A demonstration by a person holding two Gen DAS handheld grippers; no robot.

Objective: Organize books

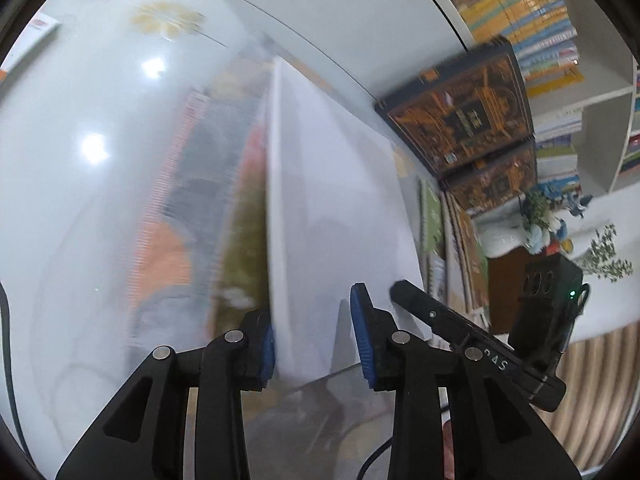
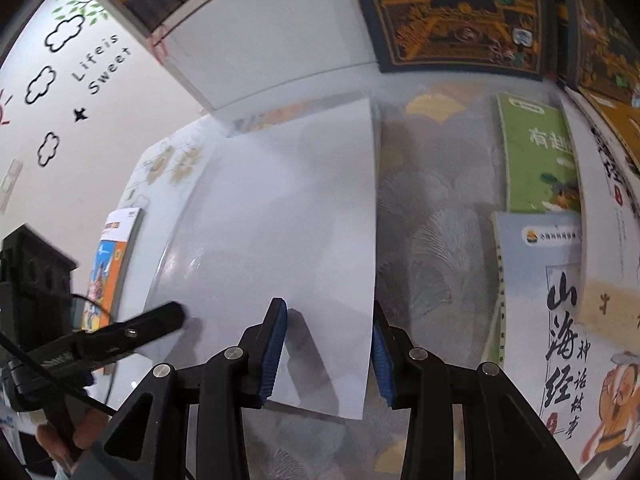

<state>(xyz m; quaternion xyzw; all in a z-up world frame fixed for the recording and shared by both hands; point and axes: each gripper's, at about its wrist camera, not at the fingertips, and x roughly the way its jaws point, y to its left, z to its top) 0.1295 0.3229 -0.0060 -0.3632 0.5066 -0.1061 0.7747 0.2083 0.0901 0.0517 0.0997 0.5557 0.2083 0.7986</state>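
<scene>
Two tools over one white book [image 1: 340, 208], on a glossy pale surface [image 1: 80, 200] with gold flower prints

Writing legible, right wrist view:
- wall lettering [image 2: 100, 64], black: "Lifeis Sweet", beside outlined clouds and a star
- dark ornate book [image 2: 452, 20], gold characters, "大英" readable at the top, the rest too small to tell
- green book [image 2: 536, 160], large white characters, cut off by the neighbouring cover
- illustrated book [image 2: 560, 320], black brush title "山海经", smaller characters beside it, cartoon figure in yellow below
- orange booklet [image 2: 108, 272] at the far left edge of the surface, text too small to read

White book: blank cover, no print visible; its far side blurred in the left wrist view

Left tool [image 1: 314, 340]: jaws apart, one blue pad touching the book's long edge, the other pad clear of the cover, nothing clamped

Right tool [image 2: 326, 350]: jaws apart, the book's near corner lying between the pads, one pad at its side edge, the other above the cover and casting a shadow on it

Background: bookshelf [image 1: 532, 20] of coloured spines
</scene>
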